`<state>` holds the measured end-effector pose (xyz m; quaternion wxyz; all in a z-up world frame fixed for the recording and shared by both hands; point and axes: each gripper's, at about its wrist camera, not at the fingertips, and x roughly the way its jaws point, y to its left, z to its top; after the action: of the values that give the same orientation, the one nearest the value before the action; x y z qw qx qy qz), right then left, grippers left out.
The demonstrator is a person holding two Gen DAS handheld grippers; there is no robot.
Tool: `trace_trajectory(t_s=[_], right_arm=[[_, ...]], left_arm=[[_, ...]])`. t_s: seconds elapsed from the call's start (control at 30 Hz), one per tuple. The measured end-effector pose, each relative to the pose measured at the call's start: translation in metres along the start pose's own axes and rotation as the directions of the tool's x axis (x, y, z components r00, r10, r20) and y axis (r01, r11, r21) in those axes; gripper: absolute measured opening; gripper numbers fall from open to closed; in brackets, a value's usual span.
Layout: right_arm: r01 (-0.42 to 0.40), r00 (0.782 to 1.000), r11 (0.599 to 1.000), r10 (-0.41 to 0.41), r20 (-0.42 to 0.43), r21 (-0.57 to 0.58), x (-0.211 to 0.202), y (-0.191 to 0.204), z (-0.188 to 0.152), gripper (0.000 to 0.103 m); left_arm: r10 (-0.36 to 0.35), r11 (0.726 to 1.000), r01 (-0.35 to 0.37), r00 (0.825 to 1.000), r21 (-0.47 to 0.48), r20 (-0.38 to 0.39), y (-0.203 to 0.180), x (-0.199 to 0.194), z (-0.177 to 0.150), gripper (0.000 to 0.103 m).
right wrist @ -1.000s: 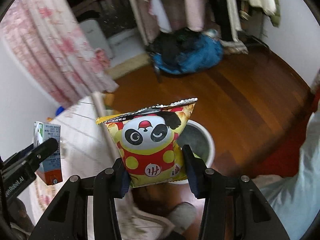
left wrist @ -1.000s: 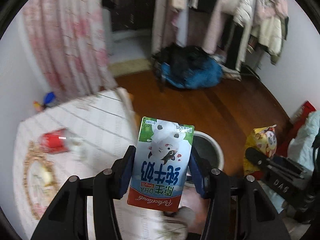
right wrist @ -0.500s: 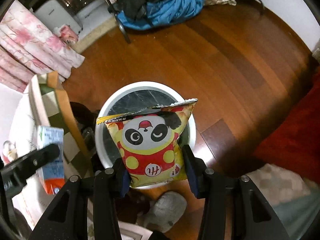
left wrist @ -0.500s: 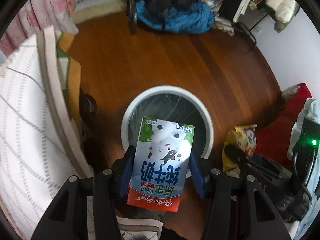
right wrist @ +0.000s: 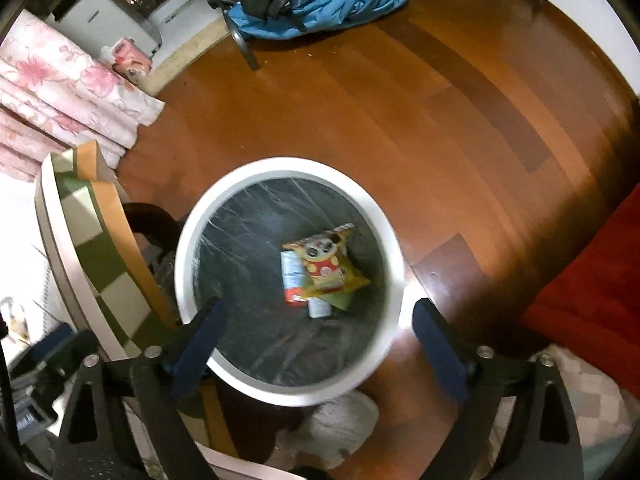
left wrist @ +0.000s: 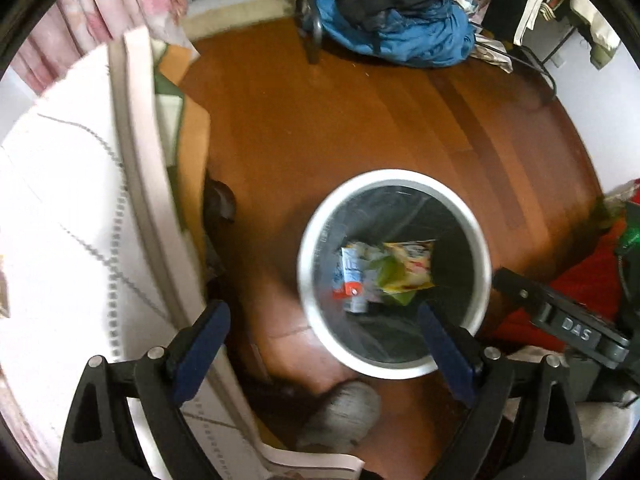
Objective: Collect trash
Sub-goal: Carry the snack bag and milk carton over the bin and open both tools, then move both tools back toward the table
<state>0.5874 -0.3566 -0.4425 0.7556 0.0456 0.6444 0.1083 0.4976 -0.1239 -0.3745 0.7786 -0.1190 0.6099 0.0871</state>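
Two pieces, milk carton (right wrist: 291,280) and snack bag (right wrist: 329,266), lie in the bin (right wrist: 280,170); my left gripper (left wrist: 324,336) and right gripper (right wrist: 320,326) hang over it, jaws wide and empty; any further trash is out of view.

1. Milk carton (right wrist: 291,278) in the trash bin (right wrist: 188,240): the snack bag (right wrist: 326,266) covers its right side; I cannot read its print.
2. Item under the bag (right wrist: 319,307): too small for me to identify.
3. Tablecloth (left wrist: 60,208): motion-blurred, cut by the left edge.
4. Right gripper (left wrist: 560,320), seen from the left wrist: partly cut off, its fingertips outside my view.
5. Grey slipper (left wrist: 340,416): blurred.
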Motion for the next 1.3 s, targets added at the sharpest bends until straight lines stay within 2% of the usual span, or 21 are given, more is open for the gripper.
trace_trajectory(t_s=[0.17,0.3,0.83,1.13,1.3], right_arm=[[0.087,0.996,0.996,-0.087,0.004,-0.024,-0.014,0.002,-0.024,0.1],[0.112,0.994,0.993,-0.112,0.016,-0.027,-0.029,0.003,-0.039,0.1],[0.155,0.979,0.987,-0.15,0.135,-0.029,-0.13,0.021,-0.09,0.1],[0.121,0.961,0.992,-0.11,0.253,-0.029,-0.218,0.048,-0.107,0.1],[0.052,0.948,0.996,-0.027,0.318,-0.07,-0.262,0.094,-0.117,0.1]], left_arm=[[0.028,0.999,-0.028,1.0,0.019,0.013,-0.001,-0.004,-0.011,0.096],[0.042,0.998,-0.043,0.999,0.037,0.02,-0.004,-0.013,-0.021,0.096],[0.04,0.996,-0.051,0.989,0.075,0.139,-0.008,-0.096,-0.051,0.096],[0.011,0.997,-0.032,0.964,0.075,0.266,0.005,-0.178,-0.062,0.096],[0.027,0.999,-0.031,0.94,0.007,0.339,0.043,-0.226,-0.069,0.096]])
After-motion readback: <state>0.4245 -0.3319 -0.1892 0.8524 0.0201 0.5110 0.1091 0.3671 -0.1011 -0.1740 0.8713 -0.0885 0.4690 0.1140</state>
